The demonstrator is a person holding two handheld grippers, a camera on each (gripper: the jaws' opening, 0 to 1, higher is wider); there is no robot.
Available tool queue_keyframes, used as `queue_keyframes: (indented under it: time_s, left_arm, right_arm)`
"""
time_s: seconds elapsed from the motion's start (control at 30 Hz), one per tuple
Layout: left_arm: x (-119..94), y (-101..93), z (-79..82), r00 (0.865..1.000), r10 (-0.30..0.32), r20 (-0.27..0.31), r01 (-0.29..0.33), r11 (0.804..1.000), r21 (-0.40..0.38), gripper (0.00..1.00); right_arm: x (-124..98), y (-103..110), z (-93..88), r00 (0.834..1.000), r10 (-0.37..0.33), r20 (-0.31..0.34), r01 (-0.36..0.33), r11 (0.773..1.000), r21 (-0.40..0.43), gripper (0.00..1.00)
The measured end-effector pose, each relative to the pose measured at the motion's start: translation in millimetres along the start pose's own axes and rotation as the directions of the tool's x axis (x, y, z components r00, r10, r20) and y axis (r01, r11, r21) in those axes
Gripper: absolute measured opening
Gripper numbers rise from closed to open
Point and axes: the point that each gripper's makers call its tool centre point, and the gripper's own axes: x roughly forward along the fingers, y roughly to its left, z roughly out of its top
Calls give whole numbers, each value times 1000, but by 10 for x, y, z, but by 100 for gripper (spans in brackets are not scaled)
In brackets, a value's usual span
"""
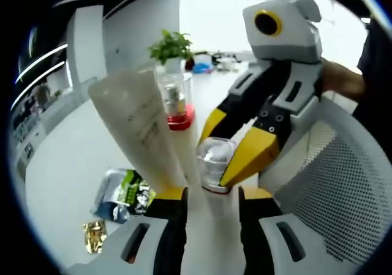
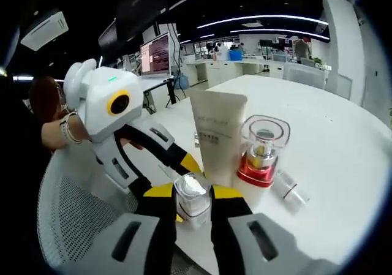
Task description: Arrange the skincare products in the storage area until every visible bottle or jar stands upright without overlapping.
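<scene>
A tall white tube (image 1: 138, 119) rises between the jaws of my left gripper (image 1: 212, 195), which is shut on its lower end. In the right gripper view the same white tube (image 2: 218, 131) stands upright, and the left gripper's yellow fingertip (image 2: 188, 161) reaches its base. My right gripper (image 2: 193, 194) is shut on a small clear jar (image 2: 191, 200). In the left gripper view that clear jar (image 1: 214, 157) sits between the right gripper's yellow fingers (image 1: 254, 152), next to the tube. A clear bottle with a red base (image 1: 176, 100) (image 2: 262, 149) stands upright just behind the tube.
Two sachets lie on the white table, a green-and-silver sachet (image 1: 124, 194) and a gold sachet (image 1: 95, 235). A small clear cap (image 2: 291, 193) lies on its side. A white mesh chair (image 1: 340, 183) is close by. A potted plant (image 1: 172, 45) stands at the far table edge.
</scene>
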Motion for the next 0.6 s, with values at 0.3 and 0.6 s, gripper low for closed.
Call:
queue_keyframes:
  time_s: [0.3, 0.6]
  left_arm:
    - [23, -2, -133, 998, 2, -65, -2, 1000, -5, 23]
    - [25, -20, -170, 997, -11, -81, 9, 1000, -29, 22]
  right_arm:
    - [36, -24, 26, 1000, 21, 4, -21, 999, -35, 19]
    - [32, 75, 22, 999, 39, 0, -39, 990, -132, 21]
